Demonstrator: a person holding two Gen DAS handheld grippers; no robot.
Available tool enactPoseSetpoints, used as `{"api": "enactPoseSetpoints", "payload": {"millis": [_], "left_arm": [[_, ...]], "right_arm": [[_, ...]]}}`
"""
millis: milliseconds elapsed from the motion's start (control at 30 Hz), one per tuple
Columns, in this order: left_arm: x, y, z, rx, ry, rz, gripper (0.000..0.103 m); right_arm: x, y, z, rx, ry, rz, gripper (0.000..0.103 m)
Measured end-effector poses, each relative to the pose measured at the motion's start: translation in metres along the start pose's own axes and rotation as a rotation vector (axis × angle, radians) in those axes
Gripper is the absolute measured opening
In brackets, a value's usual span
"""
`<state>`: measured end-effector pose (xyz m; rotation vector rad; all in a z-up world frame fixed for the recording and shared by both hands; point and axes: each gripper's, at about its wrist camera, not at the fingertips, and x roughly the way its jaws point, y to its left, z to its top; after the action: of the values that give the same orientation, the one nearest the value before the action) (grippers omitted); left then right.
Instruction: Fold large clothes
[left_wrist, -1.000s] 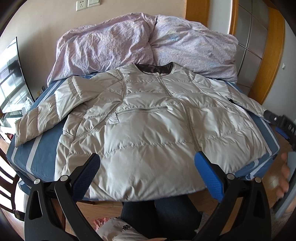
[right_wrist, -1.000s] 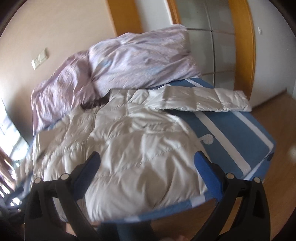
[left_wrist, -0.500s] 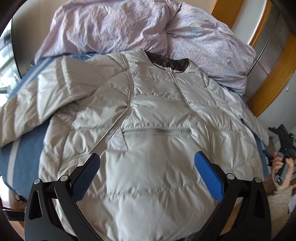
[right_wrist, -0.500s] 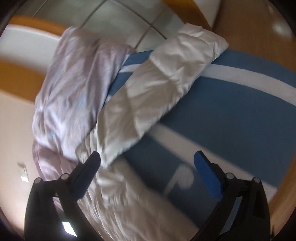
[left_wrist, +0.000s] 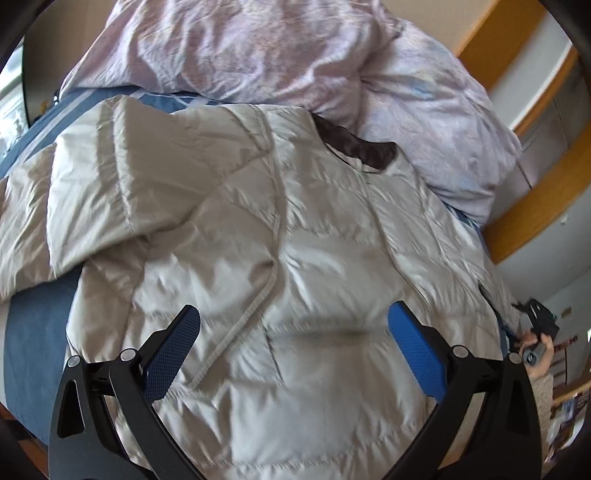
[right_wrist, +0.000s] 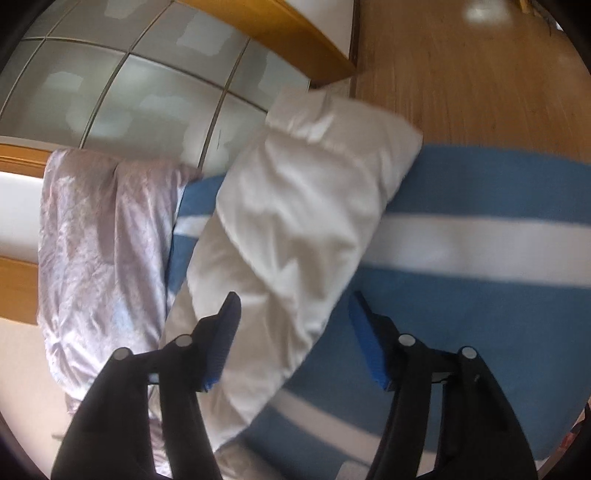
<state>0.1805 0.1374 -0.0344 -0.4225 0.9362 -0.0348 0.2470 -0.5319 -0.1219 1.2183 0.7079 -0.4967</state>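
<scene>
A pale grey puffer jacket lies spread front-up on the bed, dark collar toward the pillows, its left sleeve stretched to the left. My left gripper is open and empty above the jacket's chest, near a zip pocket. In the right wrist view the jacket's right sleeve lies across the blue striped sheet, cuff toward the floor. My right gripper is open, its jaws on either side of the sleeve, not closed on it. The view is blurred.
A crumpled lilac duvet is heaped at the head of the bed and shows in the right wrist view. A wooden-framed glass door and wood floor lie beyond the bed edge.
My left gripper has moved forward over the jacket, from the hem to the chest. My right gripper has swung to the right sleeve and its jaws have narrowed around it.
</scene>
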Motion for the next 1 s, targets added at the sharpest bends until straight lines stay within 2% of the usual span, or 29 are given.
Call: {"api": "enactPoseSetpoints", "payload": {"millis": [100, 200, 267, 367, 467, 533, 667, 767, 833, 900, 1000], "left_arm": [[0.005, 0.000, 0.011, 0.038, 0.007, 0.009, 0.102], [0.014, 0.000, 0.024, 0.047, 0.047, -0.011, 0.102], [0.018, 0.000, 0.030, 0.048, 0.065, -0.026, 0.102], [0.024, 0.003, 0.039, 0.029, 0.097, -0.071, 0.102], [0.027, 0.006, 0.047, 0.010, 0.098, -0.117, 0.102], [0.028, 0.007, 0.053, 0.010, 0.083, -0.157, 0.102], [0.034, 0.002, 0.064, 0.041, 0.099, -0.182, 0.102], [0.039, 0.005, 0.074, -0.017, 0.109, -0.250, 0.102], [0.043, 0.009, 0.079, -0.063, 0.098, -0.299, 0.102], [0.047, 0.011, 0.083, -0.106, 0.091, -0.317, 0.102], [0.060, 0.005, 0.085, -0.140, 0.137, -0.364, 0.102]], "right_arm": [[0.001, -0.003, 0.010, 0.003, -0.031, -0.022, 0.051], [0.005, 0.000, 0.013, -0.013, -0.054, -0.061, 0.039], [0.007, 0.005, 0.013, -0.042, -0.068, -0.091, 0.022], [0.000, 0.021, 0.010, -0.133, -0.123, -0.122, 0.009], [-0.018, 0.058, 0.000, -0.284, -0.216, -0.145, 0.005], [-0.035, 0.094, -0.016, -0.415, -0.287, -0.125, 0.005], [-0.068, 0.172, -0.075, -0.705, -0.390, -0.013, 0.005], [-0.080, 0.216, -0.126, -0.880, -0.405, 0.098, 0.005], [-0.082, 0.238, -0.168, -0.985, -0.368, 0.184, 0.005], [-0.080, 0.252, -0.205, -1.071, -0.310, 0.253, 0.005], [-0.064, 0.262, -0.268, -1.209, -0.181, 0.341, 0.005]]}}
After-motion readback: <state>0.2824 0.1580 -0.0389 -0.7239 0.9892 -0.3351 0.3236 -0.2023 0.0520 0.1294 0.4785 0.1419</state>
